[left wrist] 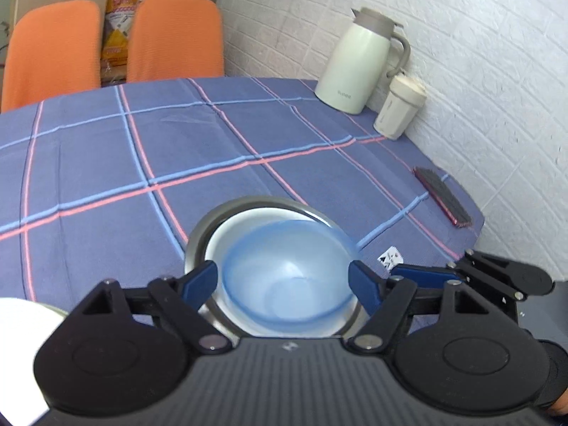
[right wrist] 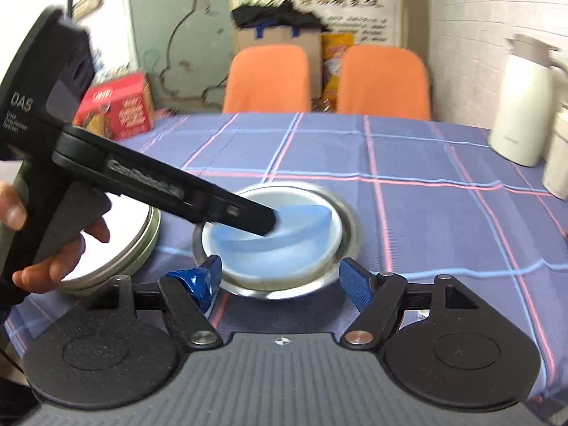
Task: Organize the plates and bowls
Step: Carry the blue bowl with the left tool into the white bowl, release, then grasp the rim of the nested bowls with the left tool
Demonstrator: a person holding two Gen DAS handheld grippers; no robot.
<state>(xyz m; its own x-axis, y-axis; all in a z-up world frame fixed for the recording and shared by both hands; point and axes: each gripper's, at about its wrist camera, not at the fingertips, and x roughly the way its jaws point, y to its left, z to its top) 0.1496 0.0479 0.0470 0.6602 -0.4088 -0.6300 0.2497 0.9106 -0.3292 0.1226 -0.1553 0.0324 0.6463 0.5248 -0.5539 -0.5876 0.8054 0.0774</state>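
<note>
Both claws hang with jaws spread: our left claw (left wrist: 284,280) tilts down over the blue bowl (left wrist: 287,277), our right claw (right wrist: 280,277) level just short of it. We see that bowl nested in a white bowl (right wrist: 227,245) inside a steel bowl (right wrist: 349,227) on the checked tablecloth (right wrist: 426,213).

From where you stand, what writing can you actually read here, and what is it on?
"DAS", with "Data Acquisition System" beneath: on the left tool's black body.
Embossed lettering on that tool's arm: too blurred.
Grey brand on the white thermos jug: too small.
Wall posters, red box, yellow bag: print unreadable.
</note>
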